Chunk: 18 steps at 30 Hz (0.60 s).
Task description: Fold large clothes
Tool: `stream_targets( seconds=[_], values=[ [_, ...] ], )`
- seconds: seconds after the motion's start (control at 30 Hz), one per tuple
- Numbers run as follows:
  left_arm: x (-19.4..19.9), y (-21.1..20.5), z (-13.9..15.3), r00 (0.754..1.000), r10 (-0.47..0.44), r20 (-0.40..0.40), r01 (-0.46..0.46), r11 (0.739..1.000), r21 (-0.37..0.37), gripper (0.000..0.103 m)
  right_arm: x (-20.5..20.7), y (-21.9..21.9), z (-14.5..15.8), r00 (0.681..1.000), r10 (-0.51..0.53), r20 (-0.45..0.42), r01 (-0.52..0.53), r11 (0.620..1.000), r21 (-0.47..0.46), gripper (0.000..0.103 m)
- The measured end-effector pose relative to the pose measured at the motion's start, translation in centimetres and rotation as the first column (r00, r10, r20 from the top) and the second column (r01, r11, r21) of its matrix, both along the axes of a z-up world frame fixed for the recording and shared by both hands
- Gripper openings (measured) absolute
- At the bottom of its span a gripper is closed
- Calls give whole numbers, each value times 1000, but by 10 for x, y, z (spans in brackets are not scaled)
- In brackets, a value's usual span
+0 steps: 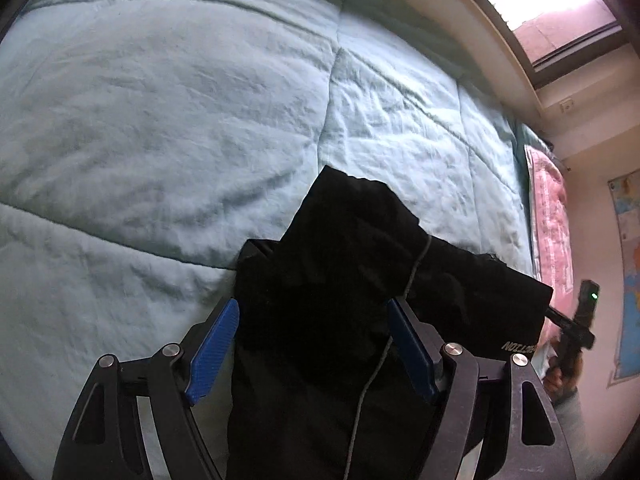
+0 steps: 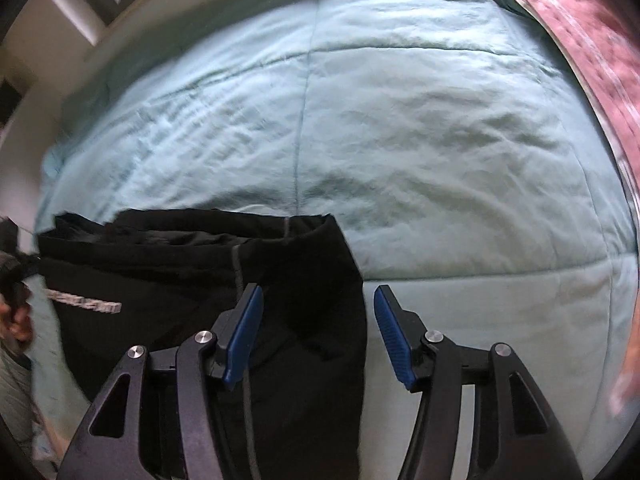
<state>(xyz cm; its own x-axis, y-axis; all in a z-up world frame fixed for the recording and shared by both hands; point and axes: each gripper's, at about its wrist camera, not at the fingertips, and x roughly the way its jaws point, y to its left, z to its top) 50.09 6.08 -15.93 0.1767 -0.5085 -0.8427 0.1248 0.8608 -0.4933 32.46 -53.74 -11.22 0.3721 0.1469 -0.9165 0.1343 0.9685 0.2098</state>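
A black garment [image 1: 332, 300] with white lettering and a grey seam line lies folded on a light teal quilt [image 1: 160, 120]. My left gripper [image 1: 312, 316] is open, its blue pads straddling the garment's near part just above it. In the right wrist view the same garment [image 2: 200, 280] lies at lower left. My right gripper [image 2: 318, 304] is open over the garment's right edge, the left pad above the black cloth, the right pad above the quilt [image 2: 440, 140]. Neither holds anything.
A pink patterned blanket [image 1: 548, 220] lies along the bed's right side, also in the right wrist view [image 2: 592, 40]. A window [image 1: 552, 12] and a wall are beyond the bed. The other gripper and hand [image 1: 576, 340] show at the right.
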Motion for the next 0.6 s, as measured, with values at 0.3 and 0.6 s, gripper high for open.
stream_targets(
  seconds=[0.3,0.6],
  values=[
    [36,-22,-33,993,-89,-76,90,996,2,77,23,-1,-31,999,30,-23,-30,999,-12,61],
    [27,-21,-28,1000,-14,-23,15,999,42,28,38,7,-55,998,16,-57,-16,1000,-3,27]
  ],
)
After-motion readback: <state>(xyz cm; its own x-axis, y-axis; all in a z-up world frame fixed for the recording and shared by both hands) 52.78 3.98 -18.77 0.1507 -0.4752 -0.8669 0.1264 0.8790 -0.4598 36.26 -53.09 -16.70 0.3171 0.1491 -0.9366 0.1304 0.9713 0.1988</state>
